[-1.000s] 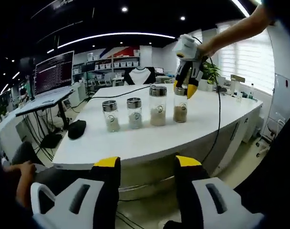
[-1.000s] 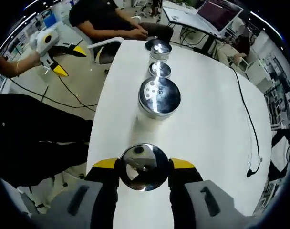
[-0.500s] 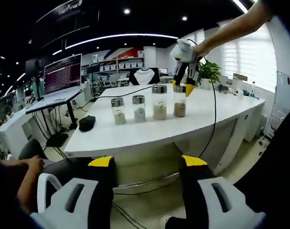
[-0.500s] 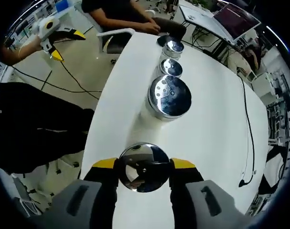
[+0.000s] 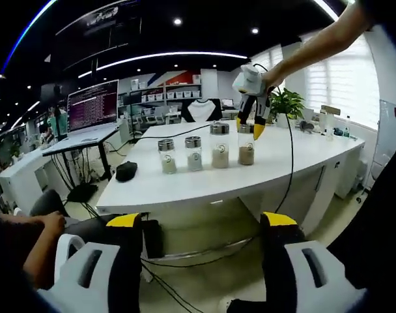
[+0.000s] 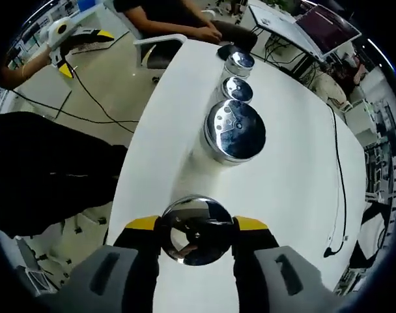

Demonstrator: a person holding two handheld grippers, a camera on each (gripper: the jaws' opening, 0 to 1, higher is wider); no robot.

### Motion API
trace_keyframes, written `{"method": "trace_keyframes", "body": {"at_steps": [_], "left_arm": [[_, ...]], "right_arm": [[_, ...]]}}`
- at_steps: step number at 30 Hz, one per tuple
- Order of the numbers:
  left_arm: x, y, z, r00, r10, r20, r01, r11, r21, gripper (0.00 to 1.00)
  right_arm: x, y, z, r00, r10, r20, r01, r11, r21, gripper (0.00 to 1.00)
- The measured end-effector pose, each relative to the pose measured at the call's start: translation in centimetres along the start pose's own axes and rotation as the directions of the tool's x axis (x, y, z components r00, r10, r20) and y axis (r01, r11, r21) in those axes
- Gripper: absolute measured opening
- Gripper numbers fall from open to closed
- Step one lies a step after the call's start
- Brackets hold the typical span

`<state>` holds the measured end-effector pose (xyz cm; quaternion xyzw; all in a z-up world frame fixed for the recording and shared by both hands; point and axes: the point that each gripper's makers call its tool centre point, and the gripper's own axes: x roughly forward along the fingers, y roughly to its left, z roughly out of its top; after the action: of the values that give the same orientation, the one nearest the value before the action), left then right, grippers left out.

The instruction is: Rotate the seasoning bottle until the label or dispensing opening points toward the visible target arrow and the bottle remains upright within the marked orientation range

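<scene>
Four glass seasoning bottles with metal lids stand in a row on the white table [image 5: 185, 186]. My right gripper [image 6: 197, 225] is shut from above on the shiny lid [image 6: 197, 231] of the end seasoning bottle [image 5: 246, 146], which stands upright with brown powder inside. In the left gripper view the right gripper [image 5: 248, 126] hangs over that bottle, held by a person's arm. My left gripper [image 5: 202, 225] is open and holds nothing, well back from the table's edge; the left gripper [image 6: 71, 42] also shows far off over the floor.
The other bottles [image 6: 235, 129] [image 6: 238, 90] [image 6: 240, 63] line up beyond the held one. A black mouse [image 5: 126, 171] lies at the table's left end and a black cable [image 6: 335, 169] runs across the top. A seated person [image 6: 172, 13] and a monitor [image 5: 92, 103] are nearby.
My left gripper has drawn back from the table, so the bottles look smaller. The right gripper stays shut on the same lid, and its view has rolled slightly.
</scene>
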<state>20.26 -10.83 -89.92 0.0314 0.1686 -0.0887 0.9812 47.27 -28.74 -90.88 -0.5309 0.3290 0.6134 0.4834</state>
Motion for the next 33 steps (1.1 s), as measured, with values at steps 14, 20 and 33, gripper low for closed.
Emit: {"method": "trace_keyframes", "body": {"at_steps": [14, 20, 33], "left_arm": [[1.7, 1.8, 0.1, 0.999, -0.032, -0.039, 0.032, 0.999, 0.002, 0.89], [3.2, 2.0, 0.7, 0.995, -0.075, -0.072, 0.075, 0.997, 0.000, 0.90], [7.9, 3.2, 4.6, 0.974, -0.185, -0.128, 0.195, 0.979, 0.067, 0.89]], "right_arm": [[0.2, -0.4, 0.2, 0.997, -0.070, 0.028, 0.067, 0.993, 0.101, 0.42], [-0.1, -0.5, 0.7, 0.969, -0.204, 0.139, 0.159, 0.946, 0.282, 0.46], [-1.6, 1.9, -1.2, 0.824, -0.483, 0.297, 0.160, 0.701, 0.695, 0.53]]}}
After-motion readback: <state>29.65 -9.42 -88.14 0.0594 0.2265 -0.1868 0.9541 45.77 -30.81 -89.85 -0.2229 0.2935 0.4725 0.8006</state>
